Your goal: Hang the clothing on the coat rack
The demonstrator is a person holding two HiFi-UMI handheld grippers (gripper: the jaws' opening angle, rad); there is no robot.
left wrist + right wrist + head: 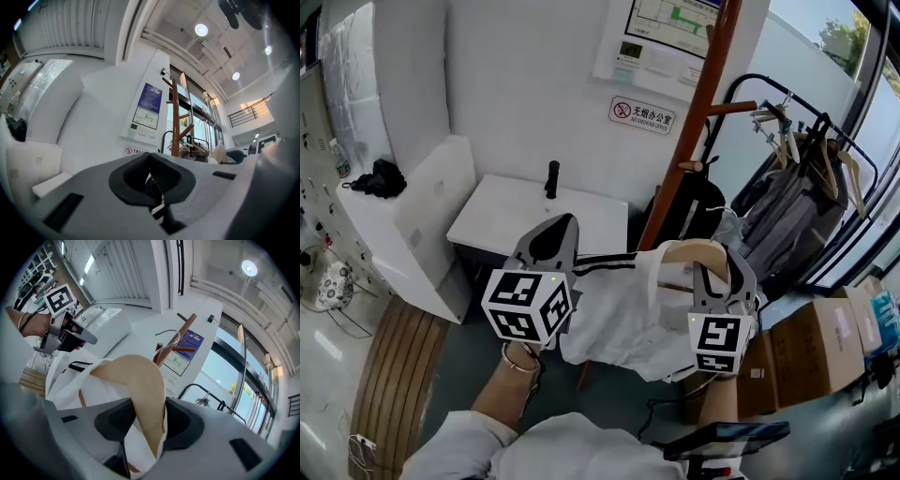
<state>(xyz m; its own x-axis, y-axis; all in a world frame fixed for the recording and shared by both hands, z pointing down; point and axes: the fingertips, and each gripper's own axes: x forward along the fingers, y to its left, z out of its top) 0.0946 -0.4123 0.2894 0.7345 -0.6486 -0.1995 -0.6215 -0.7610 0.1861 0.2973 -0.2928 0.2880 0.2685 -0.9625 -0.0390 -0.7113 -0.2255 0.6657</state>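
Wooden hanger (696,249) carrying the white clothing (619,314) sits clamped in the right hand-held gripper (719,272), left hand-held gripper (551,239) pinching the striped edge, garment stretched crosswise between them, and the coat rack (697,122) rises just beyond, up-right, nearer the right hand.

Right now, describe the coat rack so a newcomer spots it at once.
Find the white wall with the poster; right of the small white table below it, one pole rises. That is the coat rack: a single reddish-brown wooden post with short pegs, unlike the black metal rail to its right, hung with hangers and dark clothes.
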